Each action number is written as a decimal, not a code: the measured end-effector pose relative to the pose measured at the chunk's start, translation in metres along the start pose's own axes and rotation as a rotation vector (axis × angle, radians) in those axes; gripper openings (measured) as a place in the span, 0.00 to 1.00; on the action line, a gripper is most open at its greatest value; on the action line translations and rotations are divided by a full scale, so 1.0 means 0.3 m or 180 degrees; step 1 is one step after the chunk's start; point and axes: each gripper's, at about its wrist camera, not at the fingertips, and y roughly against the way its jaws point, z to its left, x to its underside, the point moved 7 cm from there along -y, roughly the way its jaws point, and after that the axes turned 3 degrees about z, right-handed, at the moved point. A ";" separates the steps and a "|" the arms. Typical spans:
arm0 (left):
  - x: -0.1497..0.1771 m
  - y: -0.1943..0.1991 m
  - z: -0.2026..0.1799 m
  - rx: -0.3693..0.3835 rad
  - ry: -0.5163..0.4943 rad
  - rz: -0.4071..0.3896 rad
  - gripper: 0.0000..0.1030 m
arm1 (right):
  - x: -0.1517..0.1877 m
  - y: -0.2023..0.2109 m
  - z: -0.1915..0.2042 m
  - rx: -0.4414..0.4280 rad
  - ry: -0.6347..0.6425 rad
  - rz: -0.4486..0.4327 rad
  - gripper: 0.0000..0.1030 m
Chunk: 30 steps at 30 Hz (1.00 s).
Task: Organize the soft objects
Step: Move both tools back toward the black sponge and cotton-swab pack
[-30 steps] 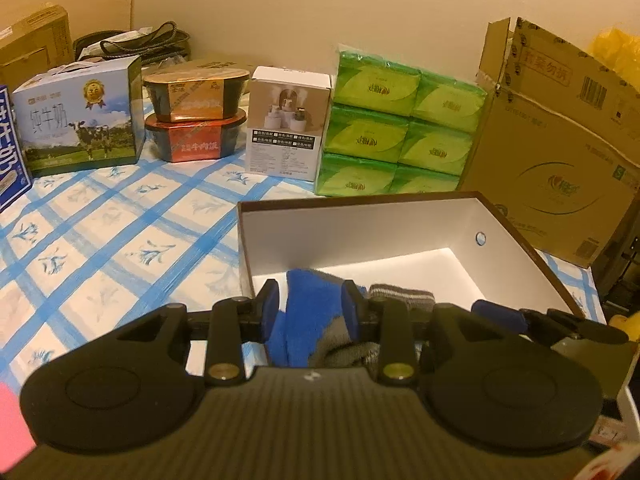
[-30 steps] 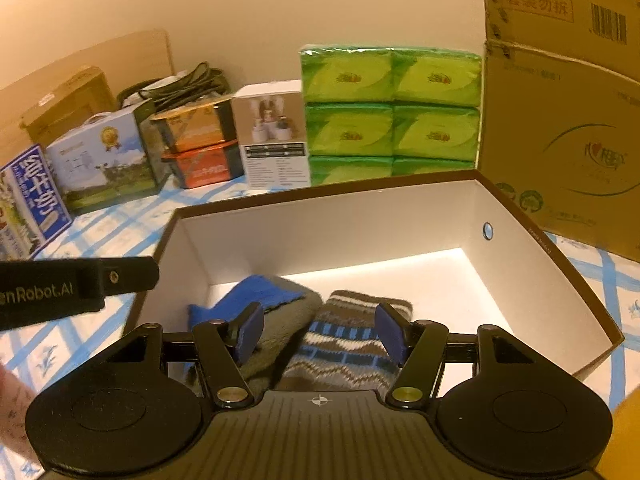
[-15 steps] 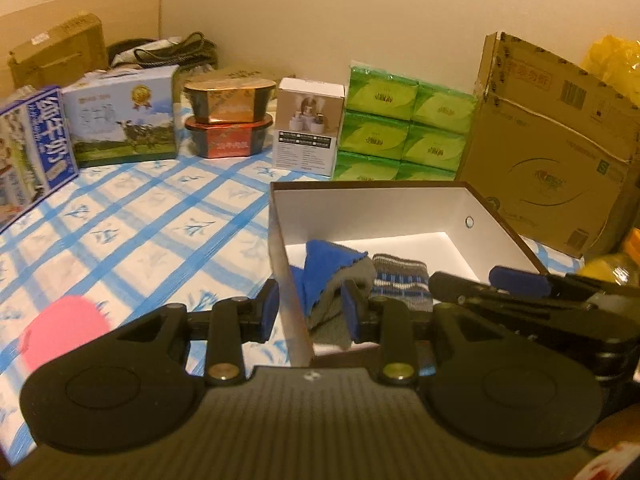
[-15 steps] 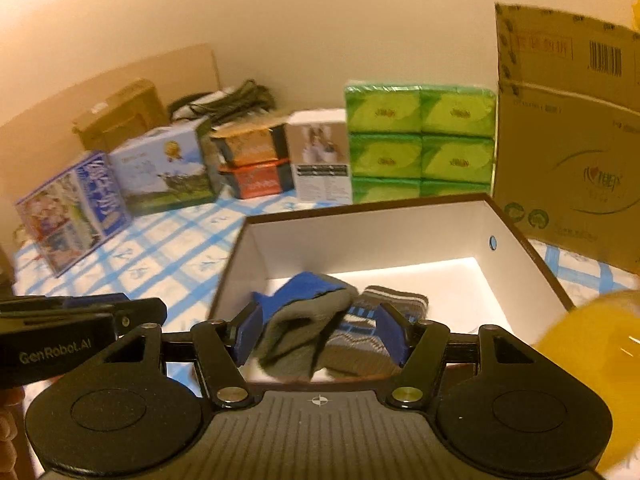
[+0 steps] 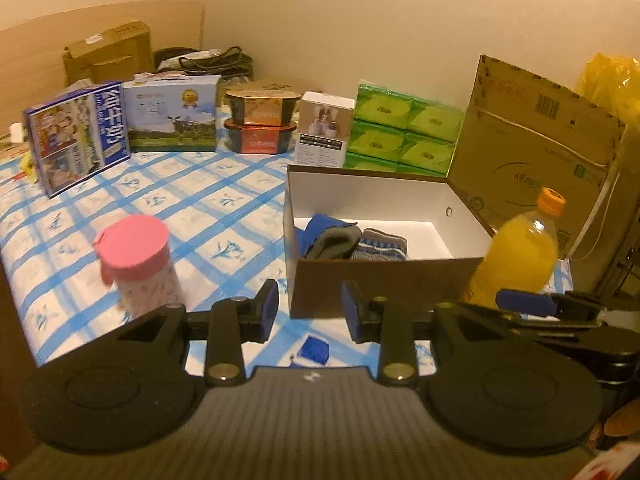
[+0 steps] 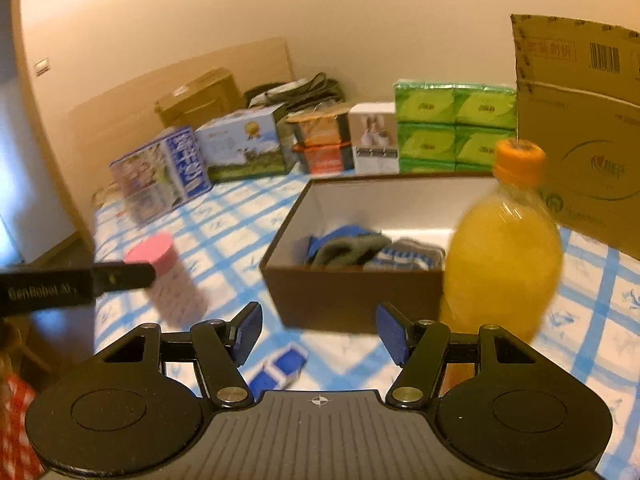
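Two hand-held grippers hang above the blue-checked desk (image 5: 192, 208), both empty: the left hand-held gripper (image 5: 308, 312) has its jaws partly apart, the right hand-held gripper (image 6: 318, 334) wider. Straight ahead of both stands an open shoebox (image 5: 384, 280), with a blue-and-grey sock (image 5: 328, 236) and a striped knit sock (image 5: 380, 245) touching at its near left corner. An orange juice bottle (image 6: 500, 256) stands just right of the box, a pink-lidded jar (image 5: 136, 260) to the left.
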 end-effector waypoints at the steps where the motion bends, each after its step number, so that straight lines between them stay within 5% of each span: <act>1: 0.015 0.023 -0.007 -0.0027 0.0015 -0.0013 0.31 | 0.020 0.018 -0.007 0.0004 0.0005 0.0036 0.61; 12: 0.229 0.219 -0.103 -0.0228 0.0146 0.0017 0.33 | 0.191 0.172 -0.092 -0.0101 0.0036 0.0217 0.61; 30: 0.531 0.222 -0.136 -0.0428 0.0264 0.0387 0.33 | 0.408 0.144 -0.068 -0.0630 0.0139 0.0623 0.61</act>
